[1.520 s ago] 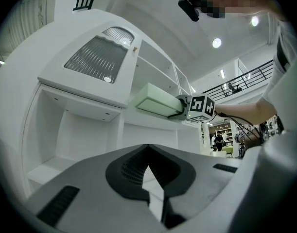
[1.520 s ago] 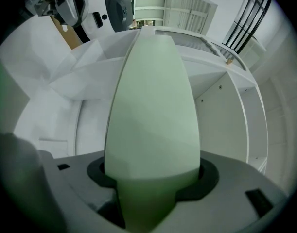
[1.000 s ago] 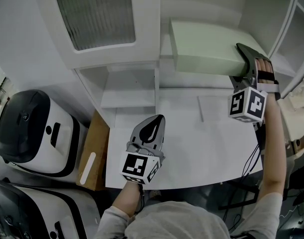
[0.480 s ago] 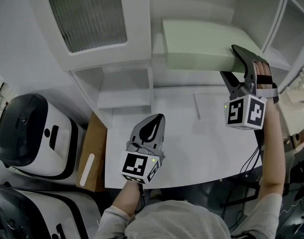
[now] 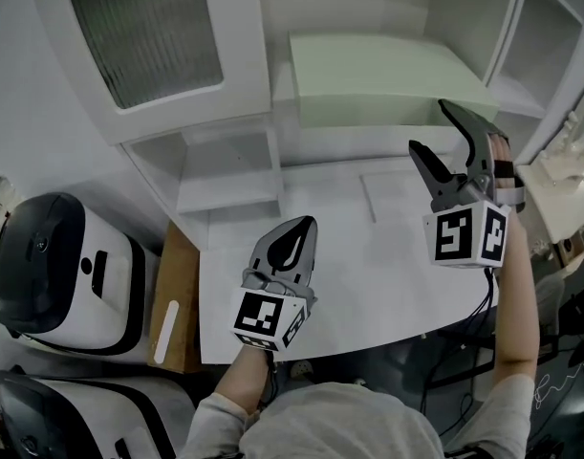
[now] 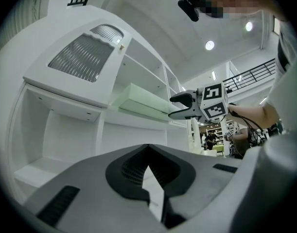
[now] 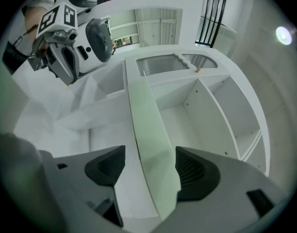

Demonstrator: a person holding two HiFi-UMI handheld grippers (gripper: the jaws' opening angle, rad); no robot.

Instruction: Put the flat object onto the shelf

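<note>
The flat object is a pale green board [image 5: 378, 75], lying level on the upper shelf of the white shelf unit [image 5: 229, 175]. My right gripper [image 5: 431, 130] is open just in front of the board's right front edge. In the right gripper view the board [image 7: 147, 120] runs between the spread jaws, with a clear gap on the left side; I cannot tell whether the right jaw touches it. My left gripper [image 5: 296, 234] hovers shut and empty over the white table [image 5: 368, 285]. Its view shows the board [image 6: 138, 98] and the right gripper [image 6: 181, 106] beside it.
A cabinet door with ribbed glass [image 5: 143, 32] hangs to the board's left. Lower open shelf compartments [image 5: 225, 151] sit beneath it. Two white-and-black appliances [image 5: 53, 256] and a cardboard box [image 5: 172, 299] stand left of the table. Cables hang off the table's right edge.
My right gripper has opened and drawn back and down from the board's right end. The board stays on the shelf. The left gripper has held still.
</note>
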